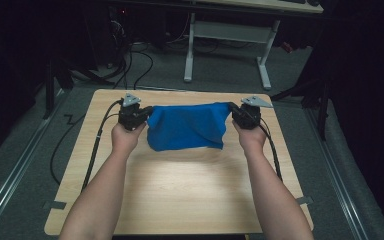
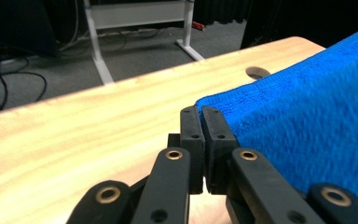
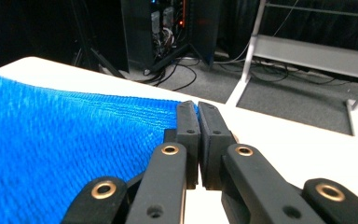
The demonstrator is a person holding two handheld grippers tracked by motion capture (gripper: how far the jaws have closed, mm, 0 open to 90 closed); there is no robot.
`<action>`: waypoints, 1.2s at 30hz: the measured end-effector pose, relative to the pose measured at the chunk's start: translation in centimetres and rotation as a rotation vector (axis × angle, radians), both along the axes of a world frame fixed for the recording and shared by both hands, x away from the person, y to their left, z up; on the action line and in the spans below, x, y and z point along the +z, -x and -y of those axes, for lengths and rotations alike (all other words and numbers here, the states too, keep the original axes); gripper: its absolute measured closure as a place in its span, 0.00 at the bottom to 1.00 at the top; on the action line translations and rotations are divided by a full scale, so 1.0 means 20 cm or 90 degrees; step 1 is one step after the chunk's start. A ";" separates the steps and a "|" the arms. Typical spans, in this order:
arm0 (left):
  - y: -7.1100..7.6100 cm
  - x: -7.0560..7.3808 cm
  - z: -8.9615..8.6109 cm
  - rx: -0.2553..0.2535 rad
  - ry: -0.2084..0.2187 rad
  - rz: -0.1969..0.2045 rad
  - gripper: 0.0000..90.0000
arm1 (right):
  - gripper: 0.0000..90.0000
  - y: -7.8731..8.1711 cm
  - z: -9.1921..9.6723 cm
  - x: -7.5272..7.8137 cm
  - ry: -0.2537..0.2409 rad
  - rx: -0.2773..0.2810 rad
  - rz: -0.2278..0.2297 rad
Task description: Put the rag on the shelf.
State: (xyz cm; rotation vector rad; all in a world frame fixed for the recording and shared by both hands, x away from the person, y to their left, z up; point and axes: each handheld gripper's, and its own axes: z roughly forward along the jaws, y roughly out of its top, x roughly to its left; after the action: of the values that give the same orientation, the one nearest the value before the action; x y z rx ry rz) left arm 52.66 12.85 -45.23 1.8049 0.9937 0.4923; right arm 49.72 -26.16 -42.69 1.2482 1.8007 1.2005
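The blue towel [image 1: 187, 127] hangs stretched between the two grippers above the far half of the wooden table [image 1: 180, 190], its lower edge sagging toward the board. It looks light, soft and limp, likely to droop and fold wherever unsupported, so the top corners are the sensible holds. The left gripper [image 1: 147, 113] is clamped on one corner, the right gripper [image 1: 232, 112] on the other.

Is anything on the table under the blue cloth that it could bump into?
Nothing visible. Both grippers, left and right, are shut on the top corners of the blue cloth, which hangs stretched between them. The wooden table in front of it looks bare. What lies behind the cloth is hidden.
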 end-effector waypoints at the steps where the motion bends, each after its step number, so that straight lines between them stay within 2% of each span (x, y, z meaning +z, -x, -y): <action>1: 0.01 -0.02 0.00 -0.002 0.006 -0.006 0.98 | 0.99 0.01 0.00 -0.01 -0.001 0.001 -0.002; 2: 0.01 -0.03 0.00 -0.005 0.008 -0.017 0.98 | 0.99 0.01 0.00 -0.03 0.001 0.003 -0.006; 4: 0.03 -0.05 0.00 -0.010 0.022 -0.015 0.98 | 0.99 0.03 -0.01 -0.06 0.004 0.005 -0.015; 7: 0.03 -0.09 0.00 -0.017 0.036 -0.029 0.98 | 0.99 0.04 -0.02 -0.10 0.007 0.010 -0.021; 16: 0.05 -0.21 0.04 -0.030 0.044 -0.059 0.98 | 0.99 0.08 -0.05 -0.24 0.020 0.023 -0.052; 20: 0.05 -0.26 0.04 -0.030 0.054 -0.072 0.98 | 0.99 0.09 -0.06 -0.28 0.023 0.026 -0.056; 27: 0.05 -0.30 0.06 -0.036 0.061 -0.088 0.98 | 0.99 0.11 -0.05 -0.34 0.021 0.025 -0.072; 30: 0.05 -0.31 0.06 -0.039 0.058 -0.094 0.97 | 0.99 0.12 -0.05 -0.35 0.020 0.024 -0.068; 36: 0.05 -0.34 0.07 -0.042 0.052 -0.107 0.96 | 0.98 0.12 -0.04 -0.39 0.021 0.019 -0.082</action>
State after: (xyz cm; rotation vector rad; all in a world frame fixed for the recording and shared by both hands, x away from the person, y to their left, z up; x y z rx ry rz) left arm 51.69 11.48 -51.99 1.8208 1.0489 0.2583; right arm 47.29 -25.36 -50.55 1.3100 1.9301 1.1246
